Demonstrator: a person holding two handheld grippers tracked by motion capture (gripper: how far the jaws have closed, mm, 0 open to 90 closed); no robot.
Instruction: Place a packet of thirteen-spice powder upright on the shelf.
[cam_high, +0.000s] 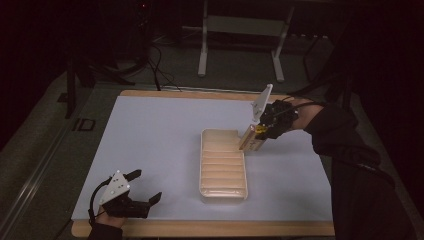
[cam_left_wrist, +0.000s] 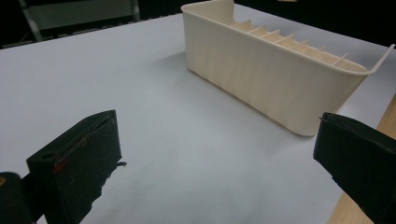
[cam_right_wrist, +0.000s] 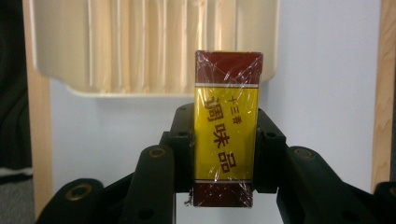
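In the high view the room beyond the table is dark, and the stand legs and cables behind it are hard to make out; the person's body is cut off at the right and bottom edges, leaving only a dark sleeve (cam_high: 345, 145) and the forearms; the small box reads there only as a pale sliver at the jaw tips. In the right gripper view the lower end of the box sits between the pads, so its base is hidden, and the far end of the tray is cut off by the top edge. In the left gripper view both jaws are cut off at the bottom and right edges.

The yellow and dark red cardboard box wrapped in clear film (cam_right_wrist: 226, 133) carries dark red characters down its yellow face and a dark red band at each end; the film is creased and glossy. The right gripper (cam_right_wrist: 225, 154) is clamped on its two narrow sides; the box is held above the near right corner of the cream plastic tray with ribbed dividers (cam_high: 223, 167), which stands on the white table top (cam_high: 150, 150).

The left gripper (cam_high: 145, 187) rests at the near left of the table, jaws standing apart with nothing between them, well apart from the tray.
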